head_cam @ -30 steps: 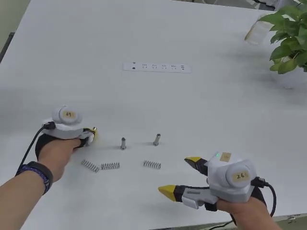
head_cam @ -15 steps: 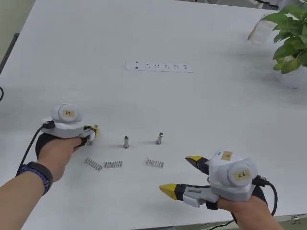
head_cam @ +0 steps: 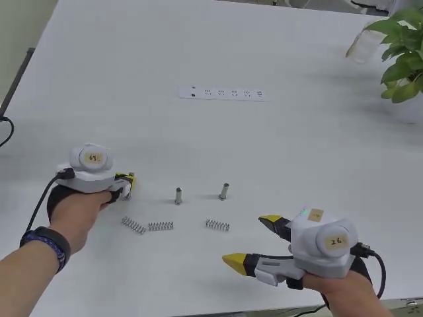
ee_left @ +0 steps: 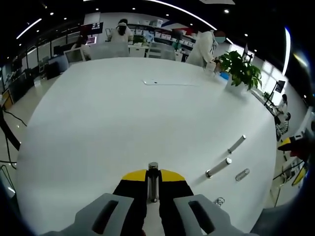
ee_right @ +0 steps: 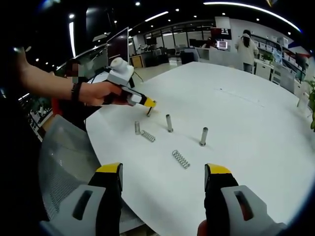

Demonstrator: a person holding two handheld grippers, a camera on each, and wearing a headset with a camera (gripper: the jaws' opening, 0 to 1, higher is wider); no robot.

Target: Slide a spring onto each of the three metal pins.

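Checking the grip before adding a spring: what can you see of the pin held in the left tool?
The pin is a silvery metal cylinder with a wider collar at its far end. The left tool is shut on it, yellow-tipped jaws pressing both sides, the pin lying along them, collar just past the tips. Nothing is threaded on it.

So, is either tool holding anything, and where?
Left tool grips a small silver metal pin by its shaft, top end protruding; right tool is open, empty.

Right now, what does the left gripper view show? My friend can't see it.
The left gripper pinches a metal pin between its yellow-tipped fingers over a white table. Two more pins and a spring sit to the right.
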